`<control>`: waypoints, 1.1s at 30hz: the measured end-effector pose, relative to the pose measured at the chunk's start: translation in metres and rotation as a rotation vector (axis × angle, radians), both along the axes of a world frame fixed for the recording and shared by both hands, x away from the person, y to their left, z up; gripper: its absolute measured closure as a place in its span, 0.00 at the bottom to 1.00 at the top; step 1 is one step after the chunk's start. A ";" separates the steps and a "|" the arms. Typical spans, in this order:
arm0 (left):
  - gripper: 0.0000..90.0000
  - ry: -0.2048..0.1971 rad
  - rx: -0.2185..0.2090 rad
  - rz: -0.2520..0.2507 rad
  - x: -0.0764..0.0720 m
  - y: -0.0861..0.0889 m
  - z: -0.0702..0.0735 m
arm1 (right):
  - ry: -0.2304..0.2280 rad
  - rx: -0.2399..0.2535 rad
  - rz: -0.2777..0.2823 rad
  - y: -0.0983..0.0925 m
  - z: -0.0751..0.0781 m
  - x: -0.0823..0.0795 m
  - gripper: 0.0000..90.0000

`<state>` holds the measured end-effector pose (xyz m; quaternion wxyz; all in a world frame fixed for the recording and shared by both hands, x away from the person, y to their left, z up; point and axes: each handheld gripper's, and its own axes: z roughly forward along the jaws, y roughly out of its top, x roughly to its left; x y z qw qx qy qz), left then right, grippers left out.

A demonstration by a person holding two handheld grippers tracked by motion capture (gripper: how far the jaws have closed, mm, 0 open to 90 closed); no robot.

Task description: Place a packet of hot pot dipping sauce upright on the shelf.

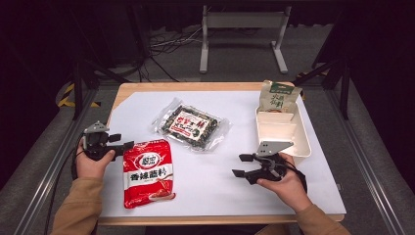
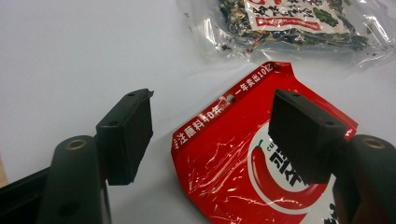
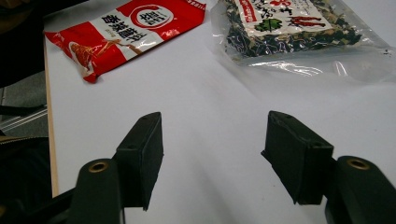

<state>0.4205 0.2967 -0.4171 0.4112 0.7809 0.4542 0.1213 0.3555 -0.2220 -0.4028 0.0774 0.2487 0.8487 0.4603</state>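
A red seasoning packet (image 1: 147, 171) lies flat on the white sheet at the front left. My left gripper (image 1: 122, 141) is at the packet's upper left corner, low over the table and open. In the left gripper view that corner of the red packet (image 2: 233, 154) reaches in between the jaws of the left gripper (image 2: 210, 126), and the pads do not press on it. My right gripper (image 1: 237, 165) stands open at the front right, pointing left. Bare white sheet shows between the jaws of the right gripper (image 3: 215, 140), with the red packet (image 3: 126, 28) farther off.
A clear bag of dark dried food (image 1: 193, 126) lies mid-table, beyond the red packet. A white divided tray (image 1: 303, 142) sits at the right, with a green and beige pouch (image 1: 279, 98) leaning at its far end. The wooden table edge frames the sheet.
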 end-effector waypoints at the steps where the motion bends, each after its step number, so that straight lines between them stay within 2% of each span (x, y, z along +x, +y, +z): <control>1: 0.36 0.012 -0.004 -0.001 0.001 0.000 -0.003 | 0.006 0.006 0.002 0.000 0.000 0.000 0.41; 7: 0.38 0.047 -0.009 0.009 0.006 0.002 -0.013 | 0.007 0.006 0.009 0.001 -0.001 -0.001 0.42; 14: 0.38 0.096 -0.021 -0.009 0.010 0.003 -0.024 | 0.023 0.017 0.024 0.002 -0.003 -0.001 0.45; 18: 0.37 0.104 -0.026 -0.018 0.011 0.003 -0.027 | 0.024 0.018 0.025 0.003 -0.004 -0.001 0.46; 23: 0.37 0.124 -0.033 -0.029 0.012 0.003 -0.030 | 0.051 0.025 0.035 0.004 -0.006 0.000 0.46; 24: 0.37 0.142 -0.047 -0.029 0.012 0.002 -0.031 | 0.052 0.023 0.035 0.004 -0.006 -0.001 0.46; 25: 0.38 0.144 -0.037 -0.035 0.012 0.002 -0.032 | 0.053 0.021 0.037 0.004 -0.006 -0.001 0.46; 26: 0.38 0.161 -0.056 -0.035 0.012 0.000 -0.033 | 0.055 0.021 0.038 0.004 -0.006 -0.001 0.46; 27: 0.40 0.157 -0.047 -0.042 0.012 0.000 -0.033 | 0.054 0.020 0.039 0.004 -0.006 -0.001 0.47; 33: 0.48 0.162 -0.075 -0.070 0.008 0.000 -0.029 | 0.058 0.006 0.040 0.004 -0.007 0.000 0.47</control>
